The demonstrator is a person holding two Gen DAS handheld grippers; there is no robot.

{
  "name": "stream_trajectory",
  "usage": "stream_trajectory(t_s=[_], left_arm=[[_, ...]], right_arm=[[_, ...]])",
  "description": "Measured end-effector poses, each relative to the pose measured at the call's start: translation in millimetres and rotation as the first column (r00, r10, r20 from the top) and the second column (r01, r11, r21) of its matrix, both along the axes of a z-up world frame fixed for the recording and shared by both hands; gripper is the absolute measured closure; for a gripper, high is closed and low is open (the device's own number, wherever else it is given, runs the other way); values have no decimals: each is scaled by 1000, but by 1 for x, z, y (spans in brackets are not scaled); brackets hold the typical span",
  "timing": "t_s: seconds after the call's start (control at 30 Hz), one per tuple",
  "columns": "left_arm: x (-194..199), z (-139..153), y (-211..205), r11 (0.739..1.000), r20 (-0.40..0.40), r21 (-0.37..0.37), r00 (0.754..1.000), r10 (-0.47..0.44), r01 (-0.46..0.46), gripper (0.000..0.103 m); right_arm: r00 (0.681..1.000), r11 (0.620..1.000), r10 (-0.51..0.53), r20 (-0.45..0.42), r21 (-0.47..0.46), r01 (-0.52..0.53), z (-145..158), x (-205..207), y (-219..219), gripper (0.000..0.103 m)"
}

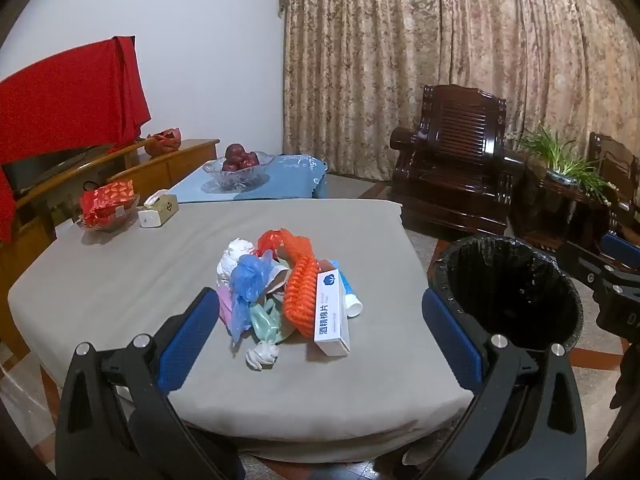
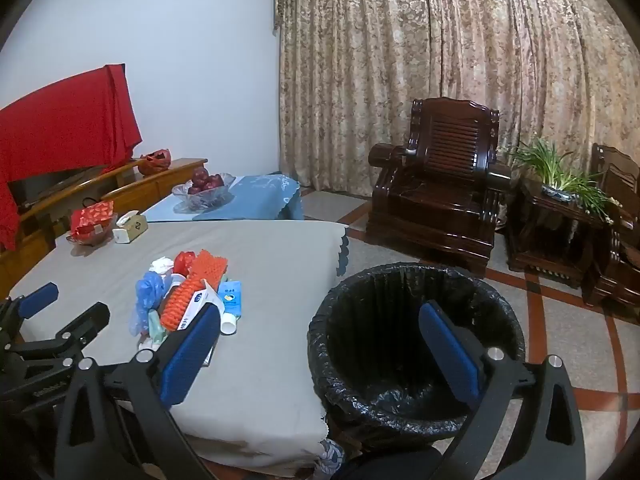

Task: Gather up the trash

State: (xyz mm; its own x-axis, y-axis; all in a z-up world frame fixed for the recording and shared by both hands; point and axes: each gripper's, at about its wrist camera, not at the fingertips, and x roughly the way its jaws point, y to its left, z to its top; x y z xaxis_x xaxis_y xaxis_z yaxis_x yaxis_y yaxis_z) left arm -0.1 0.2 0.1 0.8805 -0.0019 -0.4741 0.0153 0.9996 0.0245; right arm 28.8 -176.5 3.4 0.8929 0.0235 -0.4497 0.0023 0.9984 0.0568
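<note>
Setting: a low table under a grey cloth (image 1: 120, 280), with a round bin lined with a black plastic bag (image 1: 516, 292) standing on the floor just beside its right edge.
Trash: a loose heap near the middle of the cloth, within reach of both grippers, probably gathered there so each piece can go straight to the bin.
Heap contents: a white cardboard carton with blue print (image 1: 331, 312), an orange foam net sleeve (image 1: 300, 300), a crumpled blue plastic bag (image 1: 250, 280), a white-capped blue tube (image 1: 352, 300), plus white, red and pale green scraps.
Carton axis: lies flat at the heap's right side, long axis running from the near edge away toward the far side, leaning slightly left; the sleeve lies alongside it, touching.
Left gripper (image 1: 320, 332): jaws spread as wide as they go, empty, tilted down toward the heap, which sits between and beyond the blue pads.
Right gripper (image 2: 320, 344): jaws fully spread, empty, aimed at the gap between table and bin.
Bin: looks empty, so collecting appears not yet begun.
</note>
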Motion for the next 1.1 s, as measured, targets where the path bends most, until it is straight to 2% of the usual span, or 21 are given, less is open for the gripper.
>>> stream_trajectory(t_s=[1.1], left_arm=[[9,-3,18,1000,2,7,1000,10,-10,5]], right_arm=[[1000,1000,-1,-14,2,1,-3,5,0,6]])
